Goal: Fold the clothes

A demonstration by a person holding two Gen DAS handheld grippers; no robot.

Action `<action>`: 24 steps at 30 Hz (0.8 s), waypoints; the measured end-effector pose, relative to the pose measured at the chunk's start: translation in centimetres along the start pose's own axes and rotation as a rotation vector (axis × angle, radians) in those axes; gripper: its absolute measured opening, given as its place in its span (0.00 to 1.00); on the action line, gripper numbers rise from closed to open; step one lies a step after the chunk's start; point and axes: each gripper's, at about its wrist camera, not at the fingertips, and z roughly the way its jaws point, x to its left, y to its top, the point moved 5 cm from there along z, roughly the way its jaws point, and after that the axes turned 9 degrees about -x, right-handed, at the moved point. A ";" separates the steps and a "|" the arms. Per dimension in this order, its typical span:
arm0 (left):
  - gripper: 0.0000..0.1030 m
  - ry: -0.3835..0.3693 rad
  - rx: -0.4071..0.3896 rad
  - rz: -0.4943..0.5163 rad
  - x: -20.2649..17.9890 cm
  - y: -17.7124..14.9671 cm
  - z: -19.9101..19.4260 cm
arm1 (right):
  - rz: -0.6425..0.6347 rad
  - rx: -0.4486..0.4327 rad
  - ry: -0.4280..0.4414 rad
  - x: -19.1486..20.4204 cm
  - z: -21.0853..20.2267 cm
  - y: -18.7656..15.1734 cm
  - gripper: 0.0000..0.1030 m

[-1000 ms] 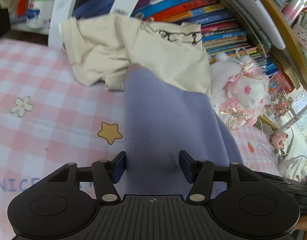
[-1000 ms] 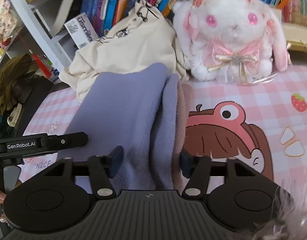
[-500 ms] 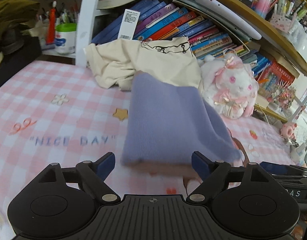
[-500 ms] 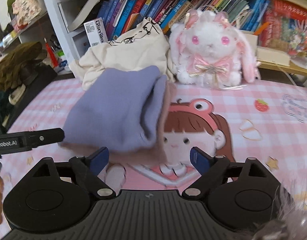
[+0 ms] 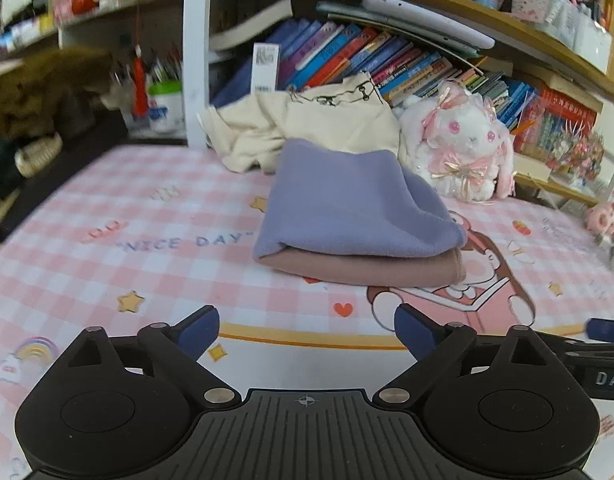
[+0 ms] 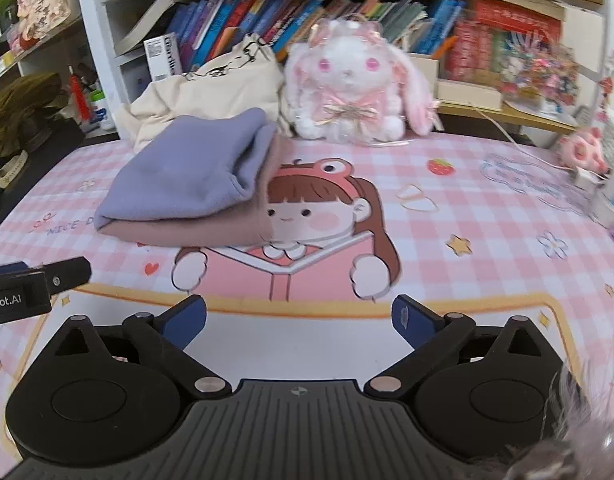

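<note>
My left gripper (image 5: 306, 330) sits nearest, jaws spread wide with nothing between the blue pads (image 5: 199, 330), hanging low over the mat (image 5: 107, 272). My right gripper (image 6: 299, 322) is the same: wide apart, empty, above the white panel at the mat's near edge. In the right view the tip of my left tool shows at the left edge; in the left view a bit of the right one shows at the right edge.

Just past the fingers the mat's orange border runs across, then the cartoon girl reading a pink book. The mat is pink-and-white check with stars, a heart and the words "NICE DAY".

Farther on lies the folded cloth (image 5: 347, 208), flat on the mat and well clear of both grippers. Its upper layer is lilac, and a dusty-pink layer (image 5: 371, 270) shows beneath along the near edge. In the right view the cloth (image 6: 187, 178) lies left of centre, its near corner overlapping the girl's hair.

Behind it, touching its far edge, is a crumpled cream garment (image 5: 307, 128) with a black chain detail, leaning towards the shelf. Just right of that sits a white plush rabbit (image 6: 351, 88) with pink bows.

At the back a shelf holds a row of books (image 5: 347, 64) leaning sideways, with a white upright to the left.
</note>
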 end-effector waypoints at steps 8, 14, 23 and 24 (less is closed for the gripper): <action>0.95 0.016 0.000 0.045 -1.3 -0.5 -1.0 | -0.025 0.010 -0.028 -0.6 -1.2 -1.3 0.99; 0.98 0.017 -0.001 0.072 -2.3 -0.8 -1.6 | -0.025 0.007 -0.035 -1.0 -2.1 -1.7 1.00; 1.00 0.013 0.014 0.070 -2.7 -1.1 -1.9 | -0.007 0.010 -0.038 -1.5 -2.5 -2.1 1.00; 1.00 0.013 0.015 0.068 -2.7 -1.1 -1.9 | -0.004 0.012 -0.039 -1.6 -2.5 -2.1 1.00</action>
